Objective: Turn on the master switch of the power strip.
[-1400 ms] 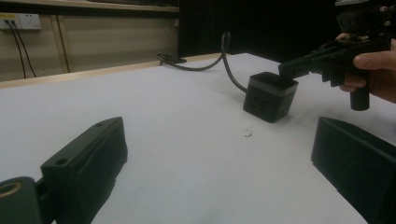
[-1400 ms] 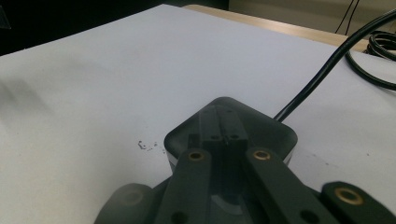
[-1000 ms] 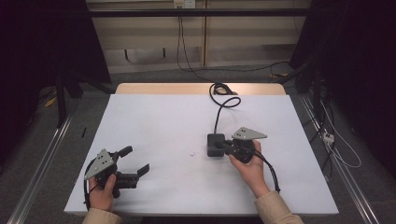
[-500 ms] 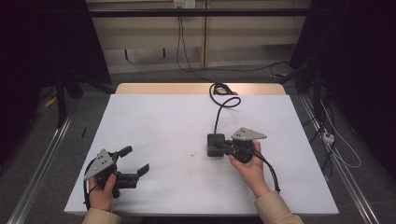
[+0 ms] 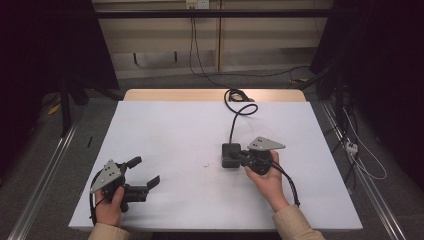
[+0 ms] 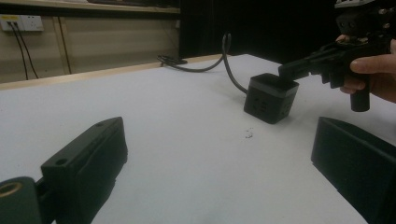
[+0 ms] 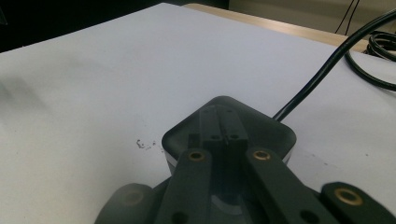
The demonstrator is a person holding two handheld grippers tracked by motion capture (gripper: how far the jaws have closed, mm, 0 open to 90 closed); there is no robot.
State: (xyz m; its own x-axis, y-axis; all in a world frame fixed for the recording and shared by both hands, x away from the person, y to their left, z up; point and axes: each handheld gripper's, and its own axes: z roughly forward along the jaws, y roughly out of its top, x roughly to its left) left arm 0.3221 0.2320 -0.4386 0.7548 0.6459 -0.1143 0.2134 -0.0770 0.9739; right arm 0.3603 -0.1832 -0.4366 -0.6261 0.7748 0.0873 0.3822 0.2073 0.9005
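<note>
From the high view nothing has shifted in the last second: the black box (image 5: 230, 155) sits mid-surface (image 5: 170, 130), the right gripper (image 5: 244, 156) resting on top, so work pauses. The left gripper (image 6: 219, 158) view shows wide jaws idle nearby. The right gripper view shows jaws closed together, pressed onto the box top.

My matt black plastic gripper (image 5: 236, 155) rests on the smooth black plastic cube (image 5: 229, 154); the white tabletop (image 5: 170, 135) looks matt, papery
</note>
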